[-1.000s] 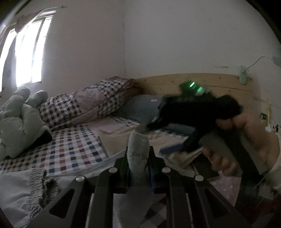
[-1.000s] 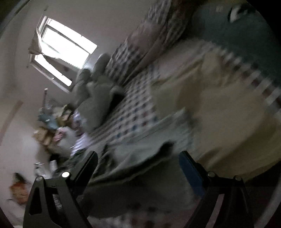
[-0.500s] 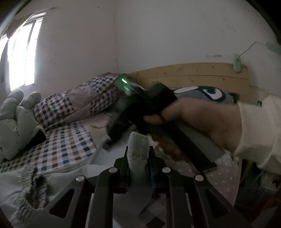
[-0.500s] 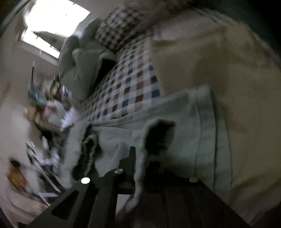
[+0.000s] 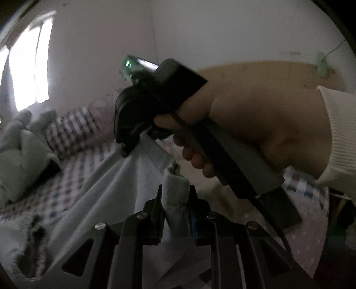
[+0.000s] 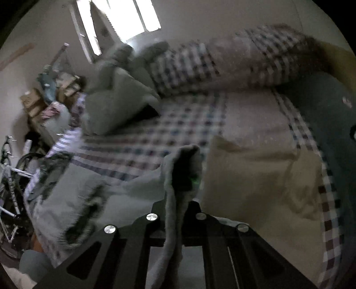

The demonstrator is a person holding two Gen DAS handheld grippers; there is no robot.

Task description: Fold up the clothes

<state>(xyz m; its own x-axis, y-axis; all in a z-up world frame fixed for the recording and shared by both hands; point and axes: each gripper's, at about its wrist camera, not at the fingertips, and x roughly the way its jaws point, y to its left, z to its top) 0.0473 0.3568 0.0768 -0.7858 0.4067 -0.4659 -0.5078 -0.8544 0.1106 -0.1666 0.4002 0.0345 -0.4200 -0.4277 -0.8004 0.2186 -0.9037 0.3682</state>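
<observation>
Grey garment (image 6: 124, 200) hangs pinched in both grippers above the checked bed (image 6: 142, 133): left gripper (image 5: 175, 200) clenched on a fold, right gripper (image 6: 178, 204) clamped on another. Beige cloth (image 6: 255, 177) lies right, wooden headboard (image 5: 267, 73) far, bright window (image 6: 124, 17) beyond the pillows (image 6: 200, 64).

I can read no text, label or number in either view. Both my feeds are dim and blurred.
</observation>
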